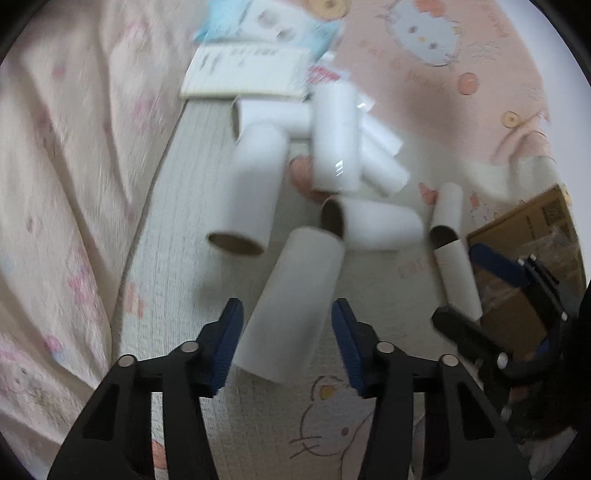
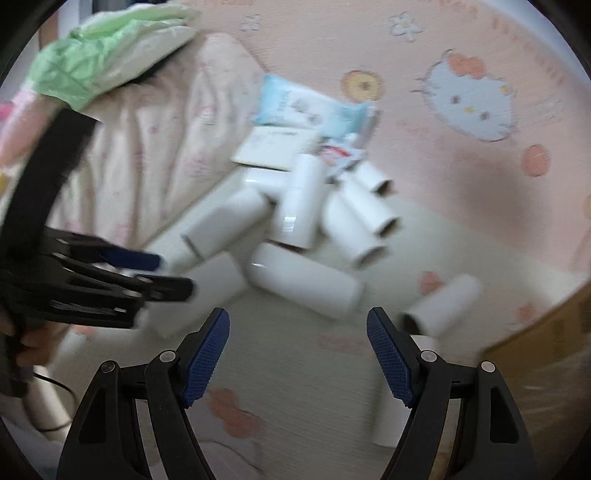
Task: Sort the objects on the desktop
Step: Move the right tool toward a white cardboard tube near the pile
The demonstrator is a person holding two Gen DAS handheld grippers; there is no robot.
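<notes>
The left claw (image 1: 287, 341) points down at the bed, and a white paper tube (image 1: 291, 302) lies right between its two blue pads (image 1: 227, 343). The pads sit just beside the tube on each side. It looks like a thin gap is left on both sides, so the claw is open around the tube and not squeezing it yet. I think the claw is lined up like that so it can pinch the tube across its round sides. The picture is blurry, so a light touch is hard to rule out. Past the claw's tips lies a messy pile of more white tubes (image 1: 332, 144), some leaning on each other. Farther out are a flat white card (image 1: 243, 74) and a blue pack of wipes (image 1: 258, 18). Off to that claw's right side is a brown cardboard box (image 1: 524, 258). I cannot see inside the box, so I cannot tell what is in it. My guess is the tubes are meant to go there, since it is the only box in sight. The right claw (image 2: 298, 354) is wide open with nothing between its pads, only the cartoon cat blanket (image 2: 480, 110) below. One tube (image 2: 441, 308) lies just past its right pad, near the box edge.
</notes>
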